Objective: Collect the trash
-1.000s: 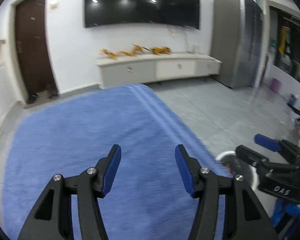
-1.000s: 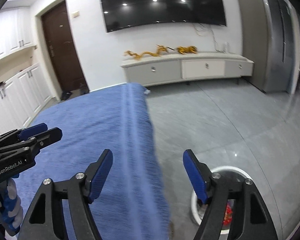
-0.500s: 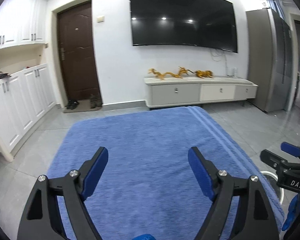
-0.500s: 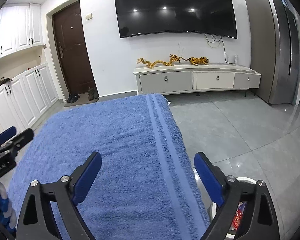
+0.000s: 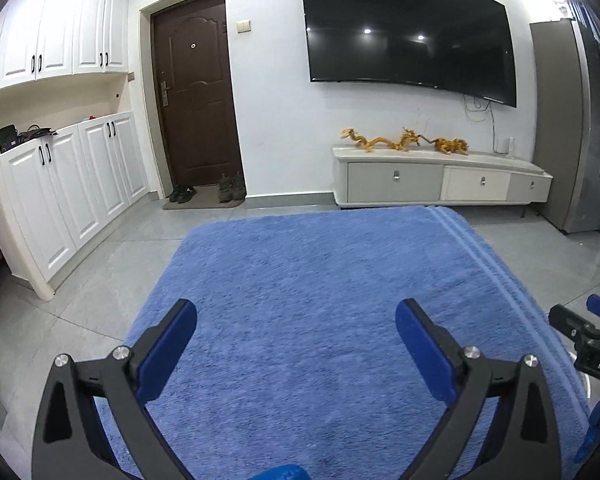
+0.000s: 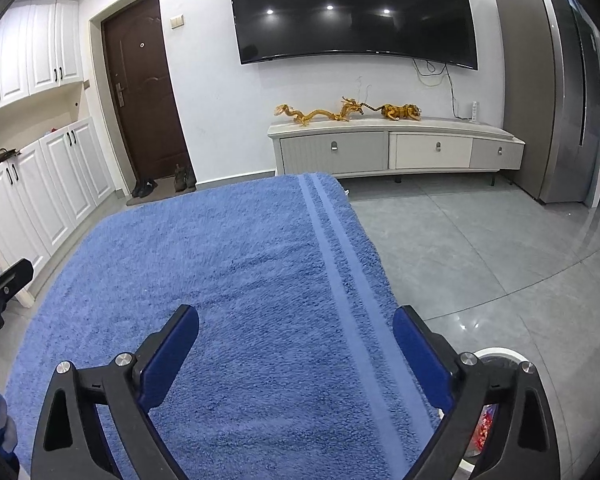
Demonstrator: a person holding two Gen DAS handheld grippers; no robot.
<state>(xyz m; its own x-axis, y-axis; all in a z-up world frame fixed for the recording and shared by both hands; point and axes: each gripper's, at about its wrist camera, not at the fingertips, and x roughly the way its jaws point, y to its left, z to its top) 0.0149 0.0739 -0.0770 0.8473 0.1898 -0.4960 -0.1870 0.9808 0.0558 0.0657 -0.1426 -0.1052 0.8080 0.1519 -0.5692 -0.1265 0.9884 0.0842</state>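
Observation:
A blue towel [image 5: 320,280] covers the table under both grippers. My left gripper [image 5: 294,316] hovers over it, its jaws opening with nothing between them. My right gripper [image 6: 296,318] hangs above the towel's [image 6: 240,260] right striped edge, its jaws also opening and bare. On the floor at the lower right stands a white round bin [image 6: 500,354], partly hidden behind the right finger, with red trash [image 6: 485,426] inside. The right gripper's tip [image 5: 580,322] shows at the right edge of the left wrist view. The left gripper's tip [image 6: 6,282] shows at the left edge of the right wrist view.
Beyond the towel are a white TV cabinet [image 6: 396,148] with golden figures, a wall TV [image 5: 408,36] and a brown door [image 5: 196,104] with shoes [image 5: 208,192]. White cupboards [image 5: 72,192] line the left wall. A grey fridge [image 6: 556,92] stands at the right, with grey tile floor [image 6: 480,248].
Both grippers' jaws have spread wider. The left wrist view swung left, from the floor and bin toward the door and cupboards. The right wrist view shifted left over the towel.

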